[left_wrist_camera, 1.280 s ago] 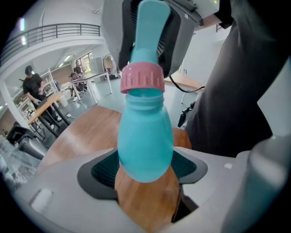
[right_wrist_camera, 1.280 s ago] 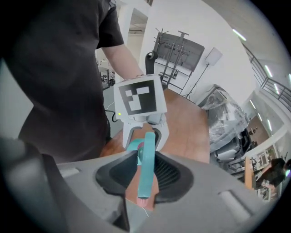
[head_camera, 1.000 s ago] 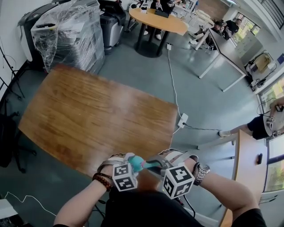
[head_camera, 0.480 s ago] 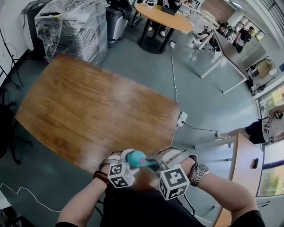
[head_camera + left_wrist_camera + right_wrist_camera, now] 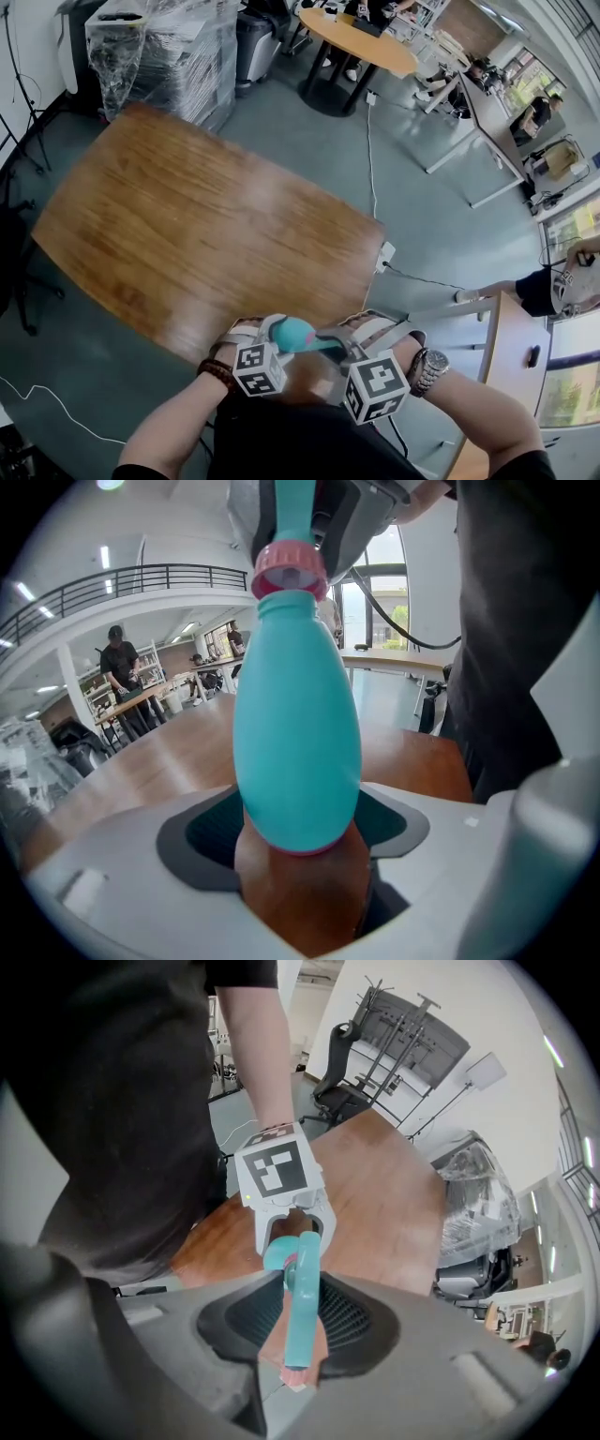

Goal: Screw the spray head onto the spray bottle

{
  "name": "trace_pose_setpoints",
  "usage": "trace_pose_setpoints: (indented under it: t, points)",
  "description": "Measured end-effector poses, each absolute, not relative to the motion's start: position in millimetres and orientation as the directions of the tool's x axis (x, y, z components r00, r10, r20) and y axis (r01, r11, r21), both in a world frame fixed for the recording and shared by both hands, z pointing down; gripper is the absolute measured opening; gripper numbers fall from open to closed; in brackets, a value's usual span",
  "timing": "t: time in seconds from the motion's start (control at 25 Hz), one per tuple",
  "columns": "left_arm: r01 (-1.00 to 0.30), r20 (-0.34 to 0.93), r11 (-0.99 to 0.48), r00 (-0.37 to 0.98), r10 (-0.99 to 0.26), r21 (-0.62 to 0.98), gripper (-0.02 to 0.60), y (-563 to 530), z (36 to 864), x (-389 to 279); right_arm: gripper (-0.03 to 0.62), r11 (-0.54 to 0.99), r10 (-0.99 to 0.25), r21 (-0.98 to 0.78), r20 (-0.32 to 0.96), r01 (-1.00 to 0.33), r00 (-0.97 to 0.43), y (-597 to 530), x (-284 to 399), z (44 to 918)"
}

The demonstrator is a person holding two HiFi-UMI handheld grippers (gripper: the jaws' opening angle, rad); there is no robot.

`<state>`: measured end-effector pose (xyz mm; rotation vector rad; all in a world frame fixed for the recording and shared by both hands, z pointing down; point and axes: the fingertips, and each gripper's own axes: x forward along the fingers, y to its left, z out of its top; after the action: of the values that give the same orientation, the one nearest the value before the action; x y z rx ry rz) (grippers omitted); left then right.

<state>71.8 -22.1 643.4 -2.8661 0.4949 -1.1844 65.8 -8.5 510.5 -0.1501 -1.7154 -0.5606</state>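
Note:
A teal spray bottle (image 5: pixel 298 733) lies between the jaws of my left gripper (image 5: pixel 300 850), base toward the camera and neck pointing away. The left jaws have just closed a little further and now press on the bottle. A pink collar (image 5: pixel 291 569) sits on the neck, under the teal spray head (image 5: pixel 302 1316). My right gripper (image 5: pixel 300 1344) is shut on the spray head. In the head view both grippers meet over the table's near edge, left gripper (image 5: pixel 279 336) and right gripper (image 5: pixel 330 345), with the bottle (image 5: pixel 292 333) between them.
The brown wooden table (image 5: pixel 206 234) stretches away from the grippers. A plastic-wrapped machine (image 5: pixel 164 52) stands beyond its far corner. A power strip and cable (image 5: pixel 384 255) lie on the floor to the right. A round table (image 5: pixel 361 37) and people stand further off.
Both grippers have stayed together at the table's near edge and tilted slightly. The bottle and spray head remain held.

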Motion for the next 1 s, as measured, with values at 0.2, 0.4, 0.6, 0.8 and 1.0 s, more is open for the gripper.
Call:
trace_pose_setpoints:
  t: [0.2,0.4,0.6,0.8,1.0]
  points:
    - [-0.237,0.794,-0.95,0.528,-0.3,-0.202,0.39,-25,629,52,0.103,0.843,-0.224,0.325,0.937,0.428,-0.268,-8,71,498]
    - [-0.203,0.854,-0.955,0.435,-0.284,-0.215,0.389,-25,612,40,0.103,0.743,-0.305,0.407,0.912,0.531,-0.273,-9,70,485]
    - [-0.2,0.85,-0.948,0.425,-0.312,-0.248,0.387,-25,598,37,0.103,0.635,-0.347,0.464,0.885,0.617,-0.309,-4,72,475]
    - [-0.25,0.831,-0.898,0.35,-0.433,-0.362,0.382,-41,590,27,0.103,0.951,-0.221,0.276,0.921,0.137,-0.321,-17,72,476]
    - [-0.234,0.799,-0.818,0.194,-0.569,-0.526,0.38,-64,585,11,0.103,0.62,-0.028,-0.348,0.886,-0.703,-0.464,-41,82,489]
